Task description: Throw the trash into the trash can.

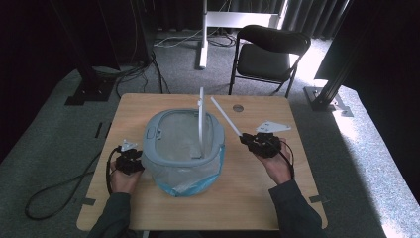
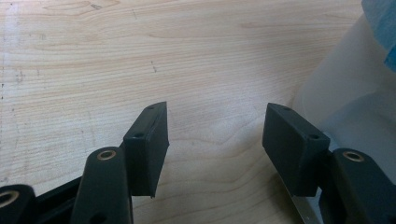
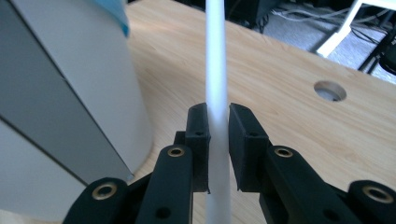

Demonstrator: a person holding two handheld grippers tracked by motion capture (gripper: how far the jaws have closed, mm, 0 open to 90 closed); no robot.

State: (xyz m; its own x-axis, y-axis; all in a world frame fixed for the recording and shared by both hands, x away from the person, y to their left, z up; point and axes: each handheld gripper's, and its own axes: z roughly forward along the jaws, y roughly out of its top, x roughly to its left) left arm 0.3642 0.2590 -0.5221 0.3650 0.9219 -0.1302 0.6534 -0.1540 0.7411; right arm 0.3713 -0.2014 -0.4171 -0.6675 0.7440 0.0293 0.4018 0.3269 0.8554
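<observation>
Work in hand: right gripper [image 1: 246, 139] held a thin white rod [image 1: 225, 118] just right of a bin [image 1: 153, 148] on a wooden table [image 1: 257, 198].
Right gripper: jaws nearly closed, both black pads pressed on the rod [image 3: 217, 70], which ran up between them in the right gripper view.
Rod, place: its low end sat in the grip; its free end slanted up, away from the person and toward the bin's far right rim, clear of the table.
Rod, long axis: a steep diagonal in the high view, leaning bin-ward; from the gripper, the bin mouth lay to the left.
Second rod [image 1: 200, 121]: already stood almost upright inside the bin, its foot near the bin's right wall, its top above the rim.
Nearer hand: the right one, since the held rod was on the bin's right side; swinging it left over the rim looked like the coming move.
Left gripper [image 1: 140, 159]: rested at the bin's left wall, jaws wide apart with only bare wood between them in the left gripper view; whether a pad touched the wall [image 2: 345, 88] could not be told.
Bin: rounded grey rim, pale cloudy walls, a blue bag edge showing low at its front.
Rod, make: smooth, matte, round in section, likely light plastic.
Table: pale grained wood, with a round hole [image 1: 238, 107] beyond the bin to the right.
</observation>
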